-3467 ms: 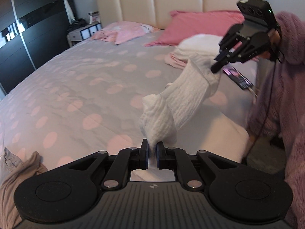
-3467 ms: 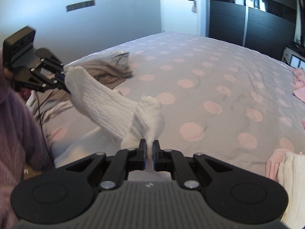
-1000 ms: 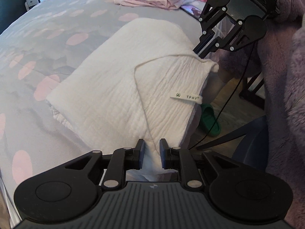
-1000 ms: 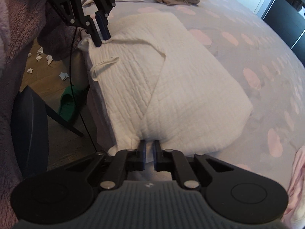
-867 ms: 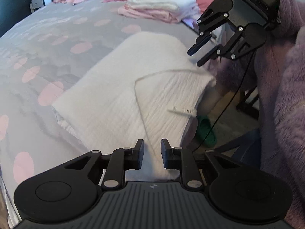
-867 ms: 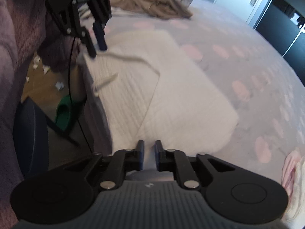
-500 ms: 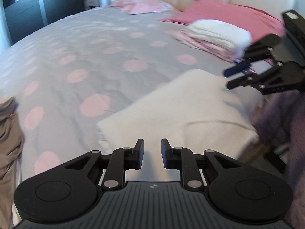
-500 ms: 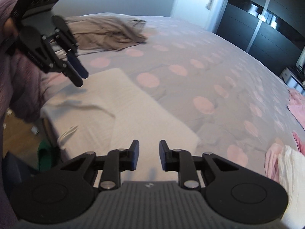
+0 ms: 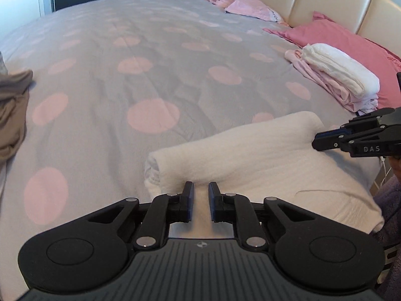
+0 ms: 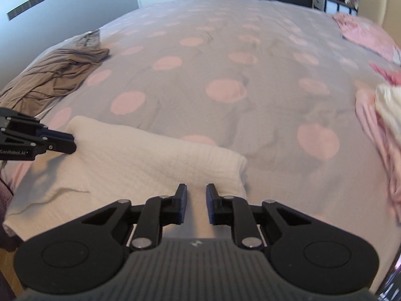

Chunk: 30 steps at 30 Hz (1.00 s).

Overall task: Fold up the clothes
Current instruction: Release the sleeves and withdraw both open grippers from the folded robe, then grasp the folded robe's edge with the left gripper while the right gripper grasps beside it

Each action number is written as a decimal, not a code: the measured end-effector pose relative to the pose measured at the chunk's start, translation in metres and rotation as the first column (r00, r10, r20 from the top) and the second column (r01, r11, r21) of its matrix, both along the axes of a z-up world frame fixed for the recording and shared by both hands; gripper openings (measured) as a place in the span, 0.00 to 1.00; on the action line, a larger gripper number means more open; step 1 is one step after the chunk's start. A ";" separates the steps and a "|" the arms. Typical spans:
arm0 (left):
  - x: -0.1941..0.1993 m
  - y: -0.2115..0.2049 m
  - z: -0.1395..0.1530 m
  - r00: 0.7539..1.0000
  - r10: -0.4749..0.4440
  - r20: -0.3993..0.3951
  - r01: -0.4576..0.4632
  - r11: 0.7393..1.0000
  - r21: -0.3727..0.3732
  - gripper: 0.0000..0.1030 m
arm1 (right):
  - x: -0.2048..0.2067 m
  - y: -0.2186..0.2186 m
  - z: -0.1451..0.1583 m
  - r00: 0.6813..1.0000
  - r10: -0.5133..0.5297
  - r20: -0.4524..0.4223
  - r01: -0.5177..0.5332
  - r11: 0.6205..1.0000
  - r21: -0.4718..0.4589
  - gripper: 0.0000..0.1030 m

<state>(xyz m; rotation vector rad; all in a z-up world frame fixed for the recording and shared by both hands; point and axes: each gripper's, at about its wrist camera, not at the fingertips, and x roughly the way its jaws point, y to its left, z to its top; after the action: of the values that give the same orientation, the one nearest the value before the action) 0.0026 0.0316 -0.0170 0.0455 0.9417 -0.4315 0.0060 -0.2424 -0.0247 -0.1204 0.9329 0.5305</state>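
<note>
A white quilted garment (image 9: 250, 155) (image 10: 150, 160) lies folded in a thick rectangle at the near edge of the bed. My left gripper (image 9: 200, 195) hovers just over its left end. Its jaws stand a narrow gap apart and are closing, with the cloth showing below them but not pinched. My right gripper (image 10: 195, 198) hangs over the garment's right end the same way, jaws narrowly apart and closing with nothing pressed between the pads. Each gripper also shows in the other's view, the right gripper (image 9: 325, 141) and the left gripper (image 10: 65, 143), both above the garment's ends.
The grey bed cover (image 9: 150, 62) with pink dots stretches ahead. A stack of folded pink and white clothes (image 9: 338, 75) (image 10: 376, 115) sits to the right by a pink pillow (image 9: 338, 37). A crumpled brown garment (image 9: 12, 115) (image 10: 57, 75) lies to the left.
Both grippers let go of the white garment's near edge, rolled and swung up to face across the bed. The garment now lies folded and at rest.
</note>
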 end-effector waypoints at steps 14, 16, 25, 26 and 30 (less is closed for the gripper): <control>-0.024 0.013 0.026 0.997 0.056 0.060 -0.052 0.997 -0.054 0.40 | -0.011 -0.014 0.017 0.999 -0.036 0.024 0.035 0.998 0.056 0.43; -0.028 0.023 0.028 0.994 0.102 0.033 -0.099 0.993 -0.071 0.55 | -0.013 -0.025 0.022 0.997 -0.081 0.013 0.080 0.994 0.070 0.50; -0.031 0.063 0.000 0.955 0.209 -0.212 -0.256 0.940 -0.228 0.55 | -0.022 -0.061 0.009 0.970 -0.176 -0.170 0.198 0.972 0.124 0.52; -0.032 0.063 -0.002 0.952 0.211 -0.222 -0.263 0.936 -0.236 0.55 | -0.024 -0.061 0.006 0.967 -0.171 -0.187 0.196 0.973 0.124 0.52; -0.033 0.063 -0.011 0.939 0.211 -0.270 -0.281 0.926 -0.253 0.55 | -0.027 -0.057 -0.006 0.961 -0.155 -0.230 0.185 0.976 0.118 0.51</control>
<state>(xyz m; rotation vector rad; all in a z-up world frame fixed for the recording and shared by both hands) -0.0299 0.0948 -0.0280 -0.3975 1.0964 -0.3390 -0.0207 -0.2991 -0.0307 0.1463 1.1075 0.4523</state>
